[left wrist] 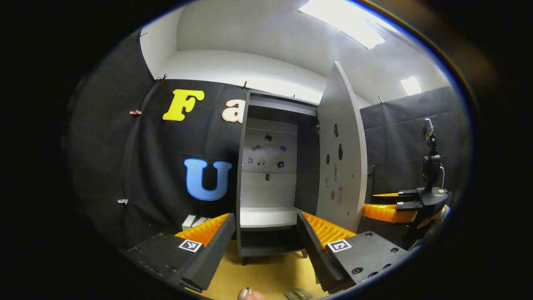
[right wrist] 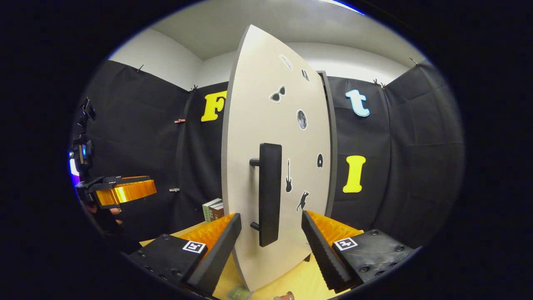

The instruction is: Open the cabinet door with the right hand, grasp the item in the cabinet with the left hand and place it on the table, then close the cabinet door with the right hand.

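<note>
Grey cabinet door (right wrist: 270, 166) ajar; right gripper (right wrist: 270, 233) jaws spread around handle (right wrist: 270, 193); left gripper (left wrist: 266, 233) jaws spread, empty.

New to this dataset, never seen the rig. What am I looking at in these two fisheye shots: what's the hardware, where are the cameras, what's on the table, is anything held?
There is no robot arm: a person carries a two-finger gripper in each hand, and a fisheye camera rides on each, looking forward along its fingers.

In the left gripper view, the left gripper is open and empty, facing the cabinet, whose door stands open. The shelf looks bare. The right gripper shows farther off, beside the door.

In the right gripper view, the right gripper is open, its fingers either side of the door's handle without pressing it.

On the yellow table lie two small items near the front edge, too cropped to identify, and some books stand by the cabinet. Nothing is held.
</note>
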